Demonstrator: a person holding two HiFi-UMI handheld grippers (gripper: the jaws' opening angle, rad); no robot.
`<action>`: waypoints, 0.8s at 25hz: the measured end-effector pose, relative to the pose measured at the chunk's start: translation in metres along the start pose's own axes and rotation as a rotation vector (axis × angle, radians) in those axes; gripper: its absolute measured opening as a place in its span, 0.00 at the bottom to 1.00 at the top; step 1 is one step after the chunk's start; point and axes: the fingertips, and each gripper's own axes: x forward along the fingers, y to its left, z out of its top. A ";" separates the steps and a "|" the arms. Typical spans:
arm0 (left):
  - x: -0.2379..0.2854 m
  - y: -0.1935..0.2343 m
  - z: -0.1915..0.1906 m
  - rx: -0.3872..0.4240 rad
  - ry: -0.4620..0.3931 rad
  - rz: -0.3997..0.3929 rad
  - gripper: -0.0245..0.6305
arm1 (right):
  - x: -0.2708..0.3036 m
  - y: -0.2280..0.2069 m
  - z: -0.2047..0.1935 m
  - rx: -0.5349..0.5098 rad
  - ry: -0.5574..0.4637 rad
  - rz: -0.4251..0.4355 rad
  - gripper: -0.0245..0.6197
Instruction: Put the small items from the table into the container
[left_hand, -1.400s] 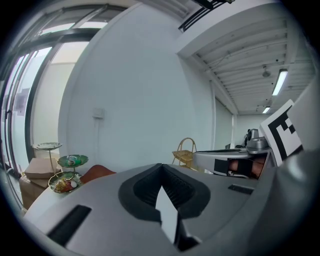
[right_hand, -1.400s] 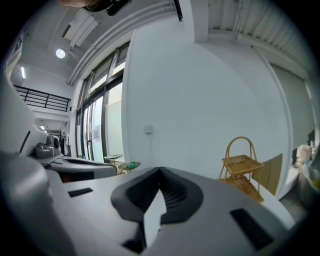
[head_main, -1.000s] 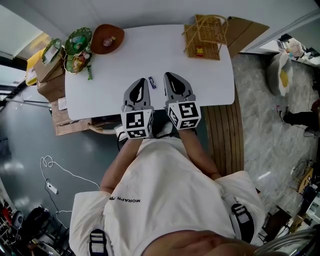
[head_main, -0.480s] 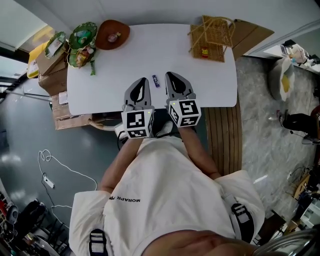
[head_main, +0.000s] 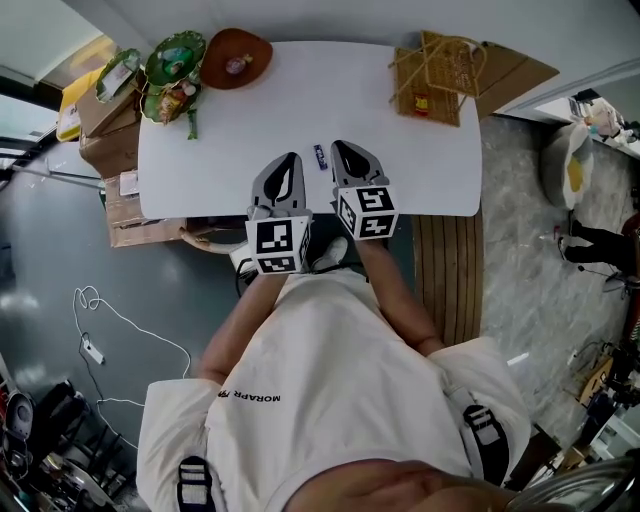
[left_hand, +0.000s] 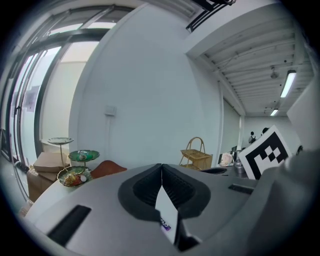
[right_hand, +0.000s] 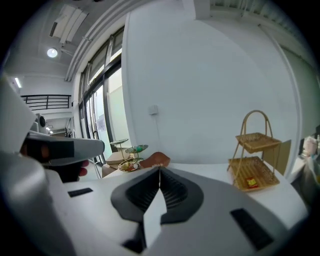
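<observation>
A small purple packet lies on the white table near its front edge, between my two grippers. My left gripper is just left of it, shut and empty. In the left gripper view the packet shows through the gap below the closed jaws of my left gripper. My right gripper sits just right of the packet, shut with nothing held; my right gripper shows the same in its own view. A brown bowl holding a small item stands at the back left.
A wicker two-tier basket with a red-and-yellow packet stands at the table's back right corner. A green tiered dish stand with small items is at the back left corner. Cardboard boxes sit on the floor left of the table.
Both grippers stay shut beside the purple packet. The right gripper has dipped a little toward the table, and the head view has shifted slightly.
</observation>
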 end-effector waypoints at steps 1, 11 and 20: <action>0.000 0.002 -0.001 -0.002 0.002 0.002 0.04 | 0.003 0.001 -0.005 0.002 0.014 0.002 0.06; -0.005 0.019 -0.009 -0.011 0.026 0.024 0.04 | 0.033 0.004 -0.049 0.011 0.134 0.011 0.06; -0.007 0.028 -0.016 -0.012 0.047 0.026 0.04 | 0.056 -0.006 -0.104 0.021 0.268 -0.003 0.16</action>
